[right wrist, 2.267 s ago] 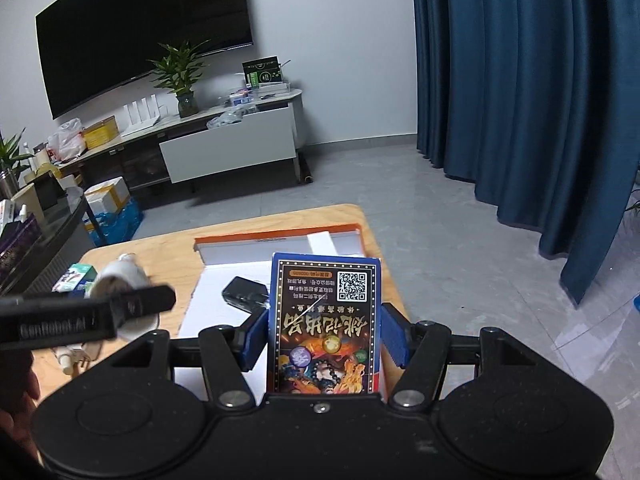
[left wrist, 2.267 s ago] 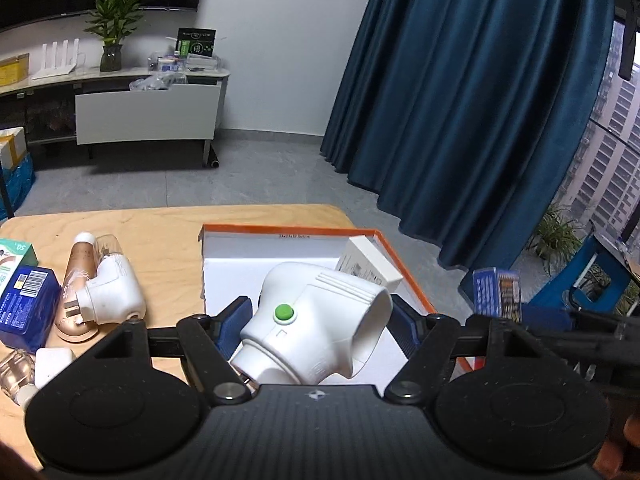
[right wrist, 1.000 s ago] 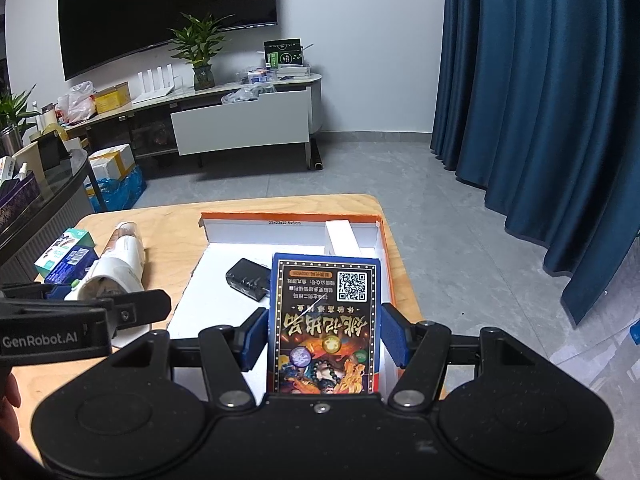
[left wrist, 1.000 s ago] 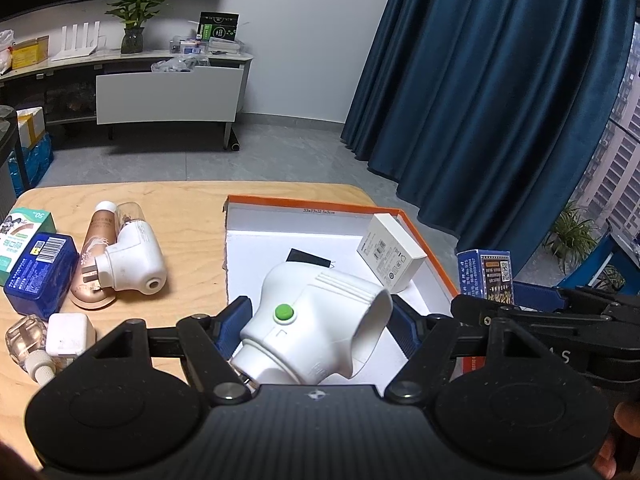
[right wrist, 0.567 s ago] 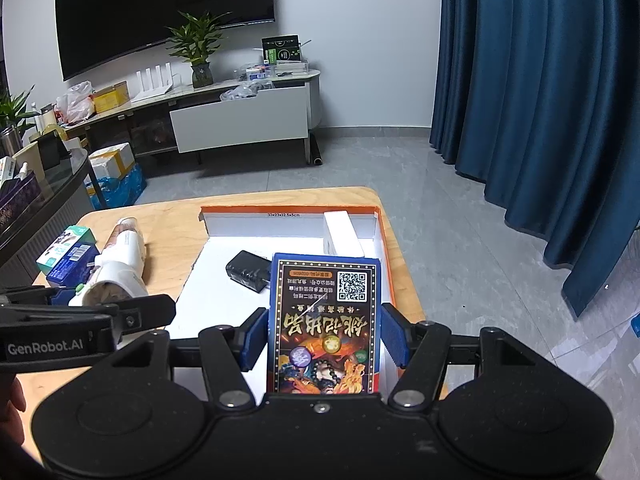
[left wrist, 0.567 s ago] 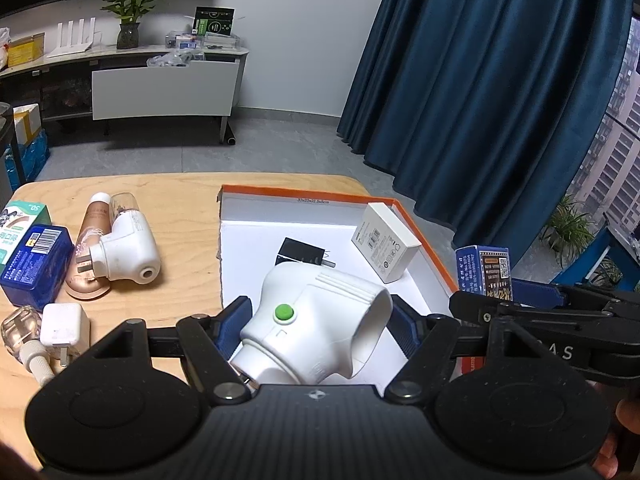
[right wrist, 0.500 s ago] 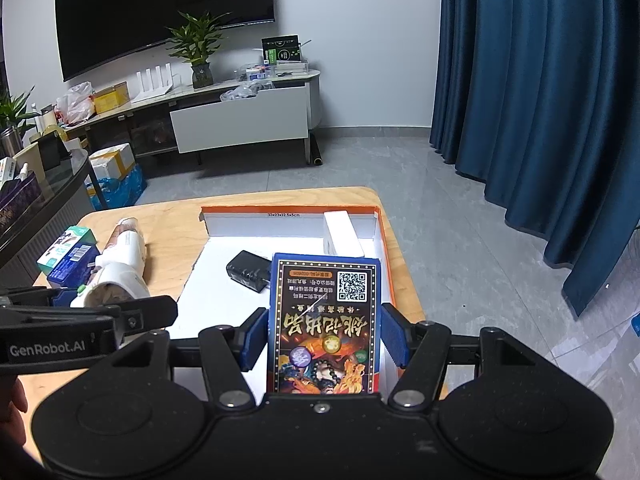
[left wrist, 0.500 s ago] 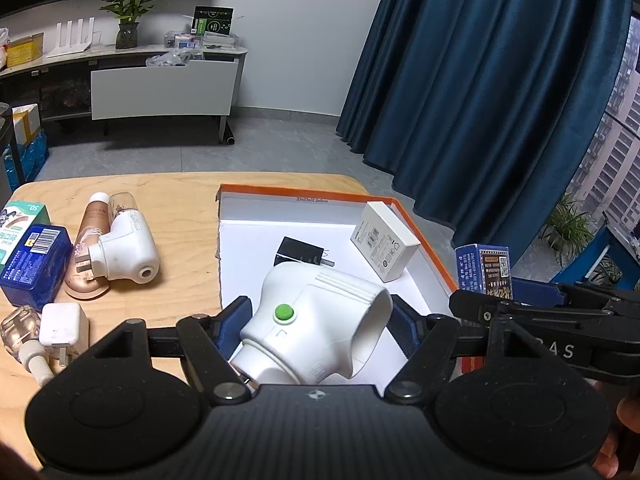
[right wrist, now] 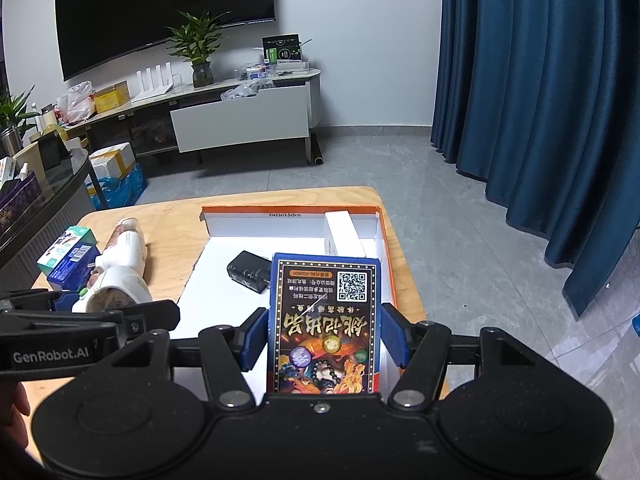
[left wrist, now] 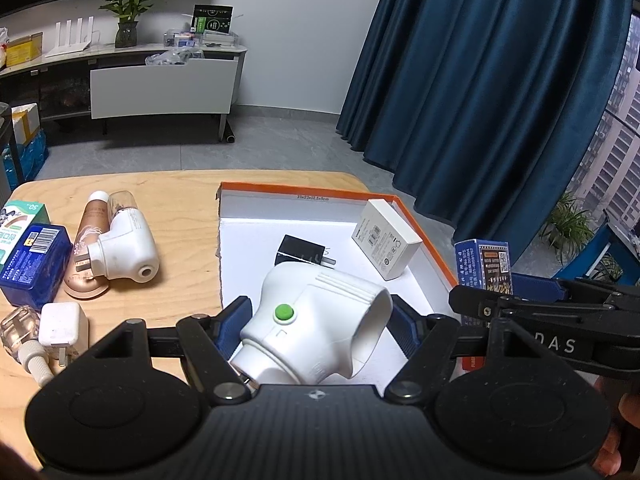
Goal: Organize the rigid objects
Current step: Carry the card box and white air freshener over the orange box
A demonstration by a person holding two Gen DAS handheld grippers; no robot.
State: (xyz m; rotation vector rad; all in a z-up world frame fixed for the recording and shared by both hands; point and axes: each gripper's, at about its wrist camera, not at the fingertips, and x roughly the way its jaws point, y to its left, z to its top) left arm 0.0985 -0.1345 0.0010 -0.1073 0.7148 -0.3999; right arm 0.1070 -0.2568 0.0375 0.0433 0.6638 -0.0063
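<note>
The light wooden table [left wrist: 180, 200] ends in rounded corners at mid frame, with grey floor beyond, and its centre is taken by a shallow white cardboard box with orange outer walls [left wrist: 304, 194], whose orange right wall [right wrist: 386, 248] runs close along the table's right edge. Inside, the white floor is mostly bare toward the far left corner; one black plug adapter [left wrist: 300, 250] lies near the middle and one white rectangular carton [left wrist: 386, 238] leans against the right wall. In the lower centre of the left wrist view, the left gripper [left wrist: 320, 322] points downward over the box's near part, its blue pads clamped on one white plug-in device with a green button [left wrist: 316, 320]. In the lower centre of the right wrist view, the right gripper [right wrist: 324, 336] tilts down likewise, its blue pads pressing both sides of one blue printed card box with a QR code [right wrist: 326, 320], held above the box's near right area. The two grippers sit side by side, each showing at the other's frame edge. At the left of the left wrist view, the table carries one second white plug-in device [left wrist: 124, 250] lying against one rose-gold bottle [left wrist: 86, 240], one dark blue carton [left wrist: 30, 264], one green and white carton [left wrist: 20, 222], one small white charger [left wrist: 64, 322] and one clear bottle [left wrist: 18, 334], leaving bare wood between them and the box.
</note>
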